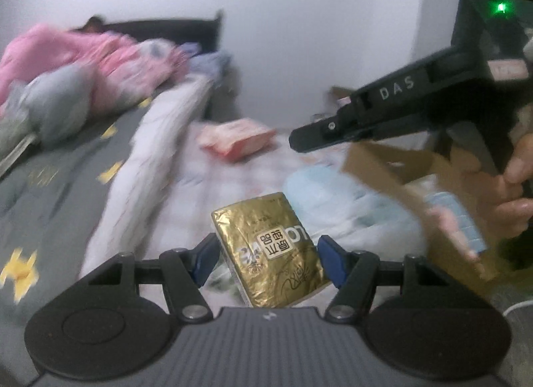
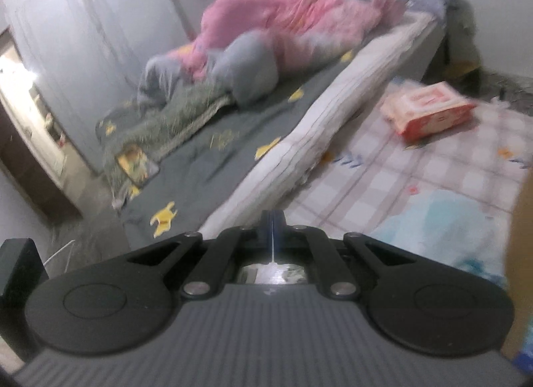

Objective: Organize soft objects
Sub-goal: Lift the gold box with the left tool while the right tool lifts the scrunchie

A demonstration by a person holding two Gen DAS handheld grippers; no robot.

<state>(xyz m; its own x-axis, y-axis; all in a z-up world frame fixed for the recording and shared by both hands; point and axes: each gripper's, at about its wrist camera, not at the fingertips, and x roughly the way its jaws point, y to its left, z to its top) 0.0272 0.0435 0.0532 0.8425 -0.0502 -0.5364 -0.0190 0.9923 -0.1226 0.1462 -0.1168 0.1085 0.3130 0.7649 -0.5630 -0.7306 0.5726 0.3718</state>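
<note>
1. The left gripper is seen clamped on a gold foil-wrapped soft packet, which is pinched between the blue pads and held tilted above the bedding

2. The right gripper is shown with its two fingers pressed together and nothing visible between them; in the left wrist view it is seen as a black body lettered "DAS", carried by a person's hand at the right edge

3. A brown cardboard box is found just beside the gold packet, to its right and below the right gripper; a light blue pack is seen inside it, though blur hides its detail

4. A pale blue and white plastic-wrapped soft pack lies on the pink-and-white checked sheet, just behind the gold packet

5. A red and white soft packet lies further off on the same checked sheet, well apart from both grippers

6. A white rolled-up quilt edge runs between the checked sheet and a dark grey bedspread with yellow shapes

7. A pink quilt and a grey cushion are heaped at the far end of the grey bedspread, near the white wall
</note>
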